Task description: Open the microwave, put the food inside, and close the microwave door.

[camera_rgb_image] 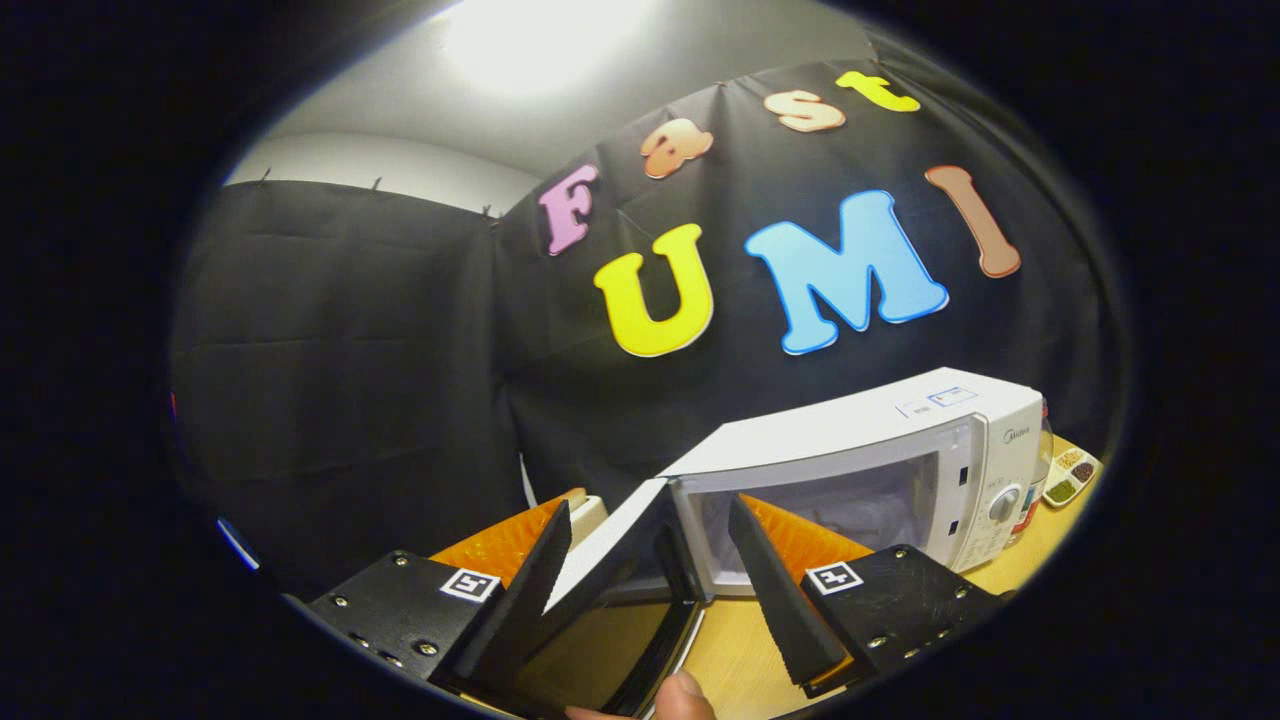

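Gripper view: tool (650,590) spread wide, fingers (520,590) empty, pinching nothing. Microwave (880,460) sits on worktop (740,660) just ahead, tilted in frame because tool is rolled. Door (610,560) swung open toward tool, its free edge poking into gap between fingers, closer to left one. Cavity (830,510) exposed, looks bare inside; hard to tell through glare. Fingertip (685,690) of a person visible at bottom, just below door's lower edge. Orange item (500,545) behind left finger, orange again behind right finger; can't tell if food, plate or mat. Small compartment tray (1070,475) with bits in it beyond microwave's control side, beside a bottle (1040,470).

Judgement on stage: opening done, loading not yet.

Risks from here:
- No food in tool. Unclear which item counts as food; wrong pick possible.
- Door edge inside finger gap: any sideways swing of tool likely knocks door, slams it part shut or drags microwave along worktop.
- Backing out with roll still on could hook left finger on door's inner frame.
- Fingertip near door's lower edge: pinch hazard if door moves.
- Tray sits on far side of microwave near worktop edge; reaching across could clip bottle or push tray off.
- Glare from overhead light washes out cavity, so depth for placing is poorly read.
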Tool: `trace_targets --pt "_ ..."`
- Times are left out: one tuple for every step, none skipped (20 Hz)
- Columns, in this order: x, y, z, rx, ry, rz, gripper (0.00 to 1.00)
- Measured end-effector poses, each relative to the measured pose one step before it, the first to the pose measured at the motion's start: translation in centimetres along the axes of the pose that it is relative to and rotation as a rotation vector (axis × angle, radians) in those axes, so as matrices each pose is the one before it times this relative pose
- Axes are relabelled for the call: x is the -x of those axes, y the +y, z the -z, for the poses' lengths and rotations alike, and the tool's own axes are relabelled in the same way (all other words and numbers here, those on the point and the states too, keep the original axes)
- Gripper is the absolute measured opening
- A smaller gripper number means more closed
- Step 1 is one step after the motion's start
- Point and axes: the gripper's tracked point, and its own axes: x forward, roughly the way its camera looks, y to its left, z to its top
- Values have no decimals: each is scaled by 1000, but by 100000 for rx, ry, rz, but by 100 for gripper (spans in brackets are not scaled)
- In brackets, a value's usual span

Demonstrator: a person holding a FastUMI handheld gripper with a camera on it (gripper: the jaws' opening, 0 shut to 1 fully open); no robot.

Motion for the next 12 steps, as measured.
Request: trace_targets --pt "1038 1420 1 1364 397 -3382 95" --pt "852 1224 -17 1682 102 -2957 96" --pt "859 1292 -46 1656 -47 -2913 96" --pt "605 1535 -185 1595 -760 -3690 96" --pt "477 1921 -142 1274 -1140 -4679 96" --pt "524 1932 112 592 -669 -5332 96" --pt "452 1972 546 -473 181 -5174 96" --pt "295 1681 510 -1228 470 -4637 96" --pt "-77 1635 558 -349 253 -4420 96" --pt "-16 1085 692 1479 357 -3073 96" --pt "-145 679 839 2851 1109 -1375 96" --pt "-251 395 1072 2869 1878 -720 96"
